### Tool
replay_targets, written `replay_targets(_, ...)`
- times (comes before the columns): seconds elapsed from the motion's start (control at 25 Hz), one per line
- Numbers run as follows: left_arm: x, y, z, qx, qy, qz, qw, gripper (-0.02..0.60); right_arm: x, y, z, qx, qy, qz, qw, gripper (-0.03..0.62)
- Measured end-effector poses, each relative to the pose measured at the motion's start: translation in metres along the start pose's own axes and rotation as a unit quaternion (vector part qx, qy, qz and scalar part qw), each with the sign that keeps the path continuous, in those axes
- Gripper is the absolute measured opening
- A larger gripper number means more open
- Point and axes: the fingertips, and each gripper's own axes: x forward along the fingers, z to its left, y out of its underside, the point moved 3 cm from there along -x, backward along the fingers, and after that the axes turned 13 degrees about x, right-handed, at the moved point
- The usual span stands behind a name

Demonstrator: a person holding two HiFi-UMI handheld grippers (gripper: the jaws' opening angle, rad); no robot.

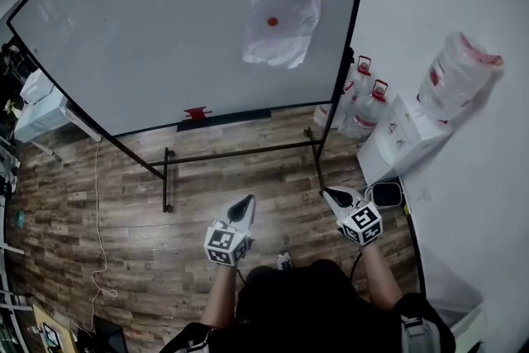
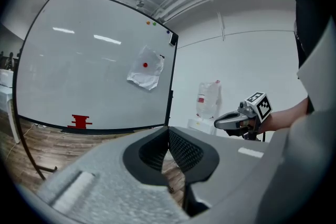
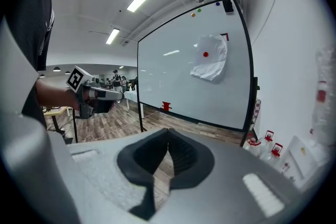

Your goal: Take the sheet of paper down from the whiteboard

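A crumpled white sheet of paper (image 1: 281, 22) hangs on the whiteboard (image 1: 157, 37), pinned near its top by a red round magnet (image 1: 273, 21). The same sheet of paper (image 2: 146, 68) shows in the left gripper view, and the sheet of paper (image 3: 210, 58) in the right gripper view. Both grippers are held low, well short of the board. My left gripper (image 1: 246, 204) is shut with nothing in it, tips touching (image 2: 168, 131). The right gripper (image 1: 328, 195) is also shut and empty, jaws meeting (image 3: 168, 132).
The whiteboard stands on a black metal frame (image 1: 240, 153) over a wood floor. A red eraser (image 1: 197, 113) sits on its tray. Water jugs (image 1: 364, 107) and a white box with a plastic bag (image 1: 438, 95) stand at the right wall. A cable (image 1: 97, 219) runs along the floor.
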Motion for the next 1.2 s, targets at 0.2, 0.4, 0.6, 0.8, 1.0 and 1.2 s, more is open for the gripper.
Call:
replay_targets(0.2,0.001,-0.001,0.014,-0.005,-0.005,-0.005,1.0,0.011,0.008,-0.004,-0.005,0.003,0.006,0.003,1.0,0.005)
replay_targets(0.4,0.001,0.006,0.027,-0.011,-0.013,0.0,0.9999,0.011,0.022,-0.009,-0.006,-0.001,0.001,0.007,1.0,0.005)
replay_targets(0.6,0.003,0.01,0.041,-0.016,-0.039,0.0,0.9991,0.011,0.039,-0.018,-0.013,-0.009,-0.013,0.004,1.0,0.005)
replay_targets(0.8,0.011,0.0,0.054,-0.018,-0.062,-0.001,0.9979,0.011,0.05,-0.034,-0.033,-0.012,-0.019,0.0,1.0,0.005)
replay_targets(1.0,0.041,-0.004,0.06,-0.012,-0.066,0.006,0.9977,0.011,0.063,-0.045,-0.063,-0.009,-0.025,-0.006,1.0,0.005)
replay_targets(1.2,0.085,-0.013,0.059,-0.011,-0.065,0.013,0.9978,0.011,0.072,-0.052,-0.104,-0.006,-0.03,0.003,1.0,0.005)
